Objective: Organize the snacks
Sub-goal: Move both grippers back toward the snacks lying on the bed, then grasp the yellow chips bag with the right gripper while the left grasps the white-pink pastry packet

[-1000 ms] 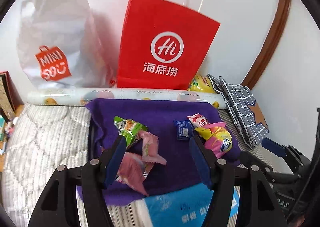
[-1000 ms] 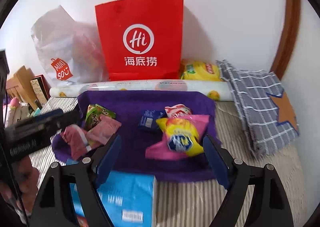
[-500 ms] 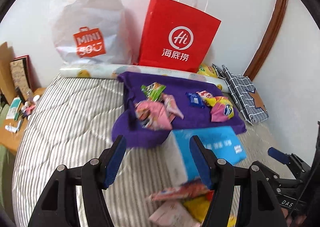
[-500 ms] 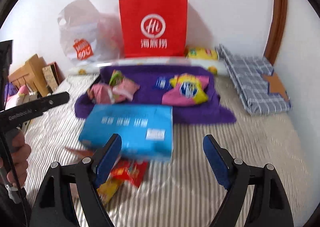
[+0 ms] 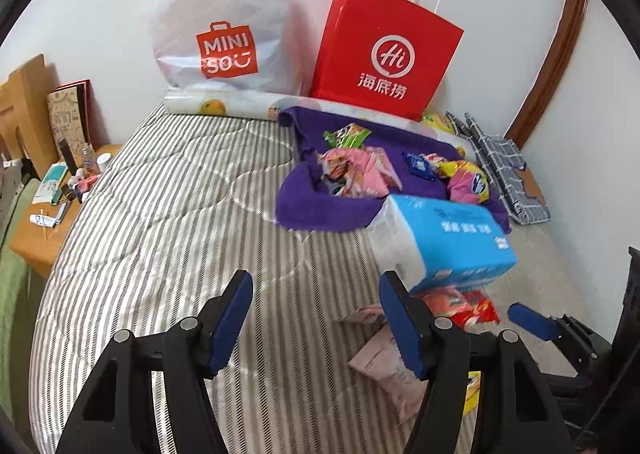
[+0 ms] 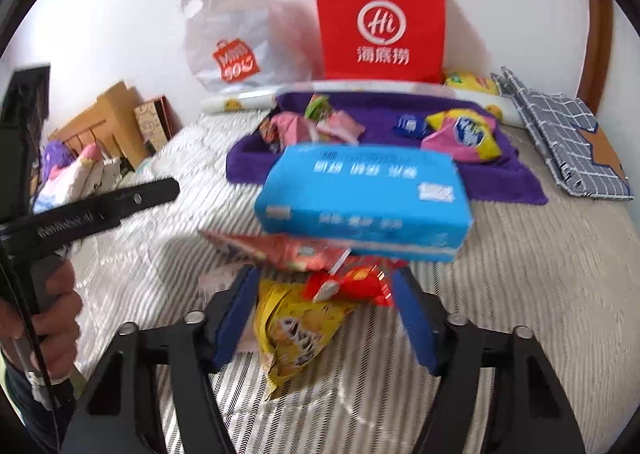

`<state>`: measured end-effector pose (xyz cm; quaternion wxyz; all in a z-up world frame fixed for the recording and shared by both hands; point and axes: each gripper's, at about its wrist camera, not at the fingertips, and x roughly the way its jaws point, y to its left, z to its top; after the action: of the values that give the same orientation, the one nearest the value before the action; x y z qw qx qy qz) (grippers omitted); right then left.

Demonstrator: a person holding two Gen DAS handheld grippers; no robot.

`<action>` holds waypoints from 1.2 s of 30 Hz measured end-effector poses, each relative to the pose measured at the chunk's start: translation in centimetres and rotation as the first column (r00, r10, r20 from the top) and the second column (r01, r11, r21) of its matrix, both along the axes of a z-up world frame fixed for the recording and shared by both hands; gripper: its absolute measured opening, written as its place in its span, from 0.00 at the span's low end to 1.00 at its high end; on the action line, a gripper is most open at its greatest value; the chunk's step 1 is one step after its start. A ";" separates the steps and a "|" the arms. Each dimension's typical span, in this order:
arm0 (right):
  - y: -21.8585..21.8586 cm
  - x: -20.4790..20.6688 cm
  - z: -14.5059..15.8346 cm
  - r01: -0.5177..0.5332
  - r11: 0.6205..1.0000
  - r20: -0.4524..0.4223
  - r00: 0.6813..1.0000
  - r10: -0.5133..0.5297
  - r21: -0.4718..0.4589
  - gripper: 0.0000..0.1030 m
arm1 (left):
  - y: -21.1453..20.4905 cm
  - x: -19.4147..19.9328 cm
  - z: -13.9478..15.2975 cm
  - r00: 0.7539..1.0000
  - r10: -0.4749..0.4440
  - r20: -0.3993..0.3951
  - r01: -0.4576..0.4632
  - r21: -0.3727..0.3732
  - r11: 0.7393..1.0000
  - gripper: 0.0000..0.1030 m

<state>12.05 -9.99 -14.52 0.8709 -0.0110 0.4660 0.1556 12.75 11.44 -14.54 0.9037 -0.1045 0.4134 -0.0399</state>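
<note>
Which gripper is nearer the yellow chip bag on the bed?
Right. The right gripper straddles the yellow chip bag, jaws just closing around it. The left gripper hangs over bare bedspread beside the pile.

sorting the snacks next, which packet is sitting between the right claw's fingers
The yellow chip packet lies between the right claw fingers. The red packet sits just beyond its tips, and the rest lie on the purple towel.

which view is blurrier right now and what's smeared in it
Right wrist view is blurrier: the blue tissue pack and red snack packets are motion-smeared, text unreadable. Left wrist view is sharper; the white bag logo reads cleanly. Both views bend the edges, fisheye style.
</note>
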 end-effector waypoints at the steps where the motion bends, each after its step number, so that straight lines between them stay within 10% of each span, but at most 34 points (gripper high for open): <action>1: 0.2 -0.2 -0.6 -0.002 1.000 -0.012 1.000 0.002 -0.005 0.60 | 0.1 -0.1 -0.3 1.000 0.003 -0.007 -0.003 0.004 1.000 0.62; 10: 0.9 -1.1 -2.7 -0.015 1.000 -0.029 0.999 0.015 0.012 0.50 | 0.5 -0.6 -3.0 0.997 0.017 -0.079 -0.019 -0.032 0.999 0.62; 15: 0.1 -2.4 -1.1 -0.042 0.999 0.000 0.999 0.042 0.028 0.34 | -0.6 -1.4 -3.7 0.995 -0.022 -0.102 0.015 -0.072 0.997 0.62; 26: -5.7 -4.5 2.7 0.034 0.999 0.137 0.990 -0.035 0.009 0.33 | -5.4 -2.7 -4.2 0.987 -0.086 -0.138 0.068 -0.136 0.988 0.61; 34: -10.7 -3.0 1.8 0.153 0.988 0.137 0.979 -0.151 -0.002 0.33 | -9.0 -2.7 -5.0 0.990 -0.036 -0.140 0.036 -0.002 0.999 0.59; 36: -11.3 -2.6 1.3 0.162 0.987 0.127 0.979 -0.161 0.004 0.33 | -9.8 -2.4 -5.0 0.991 -0.011 -0.136 0.023 0.088 0.996 0.40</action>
<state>9.45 -21.31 -13.20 0.9085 0.0143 0.4097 0.0816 10.34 1.66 -19.58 0.8770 -0.0631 0.4759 -0.0219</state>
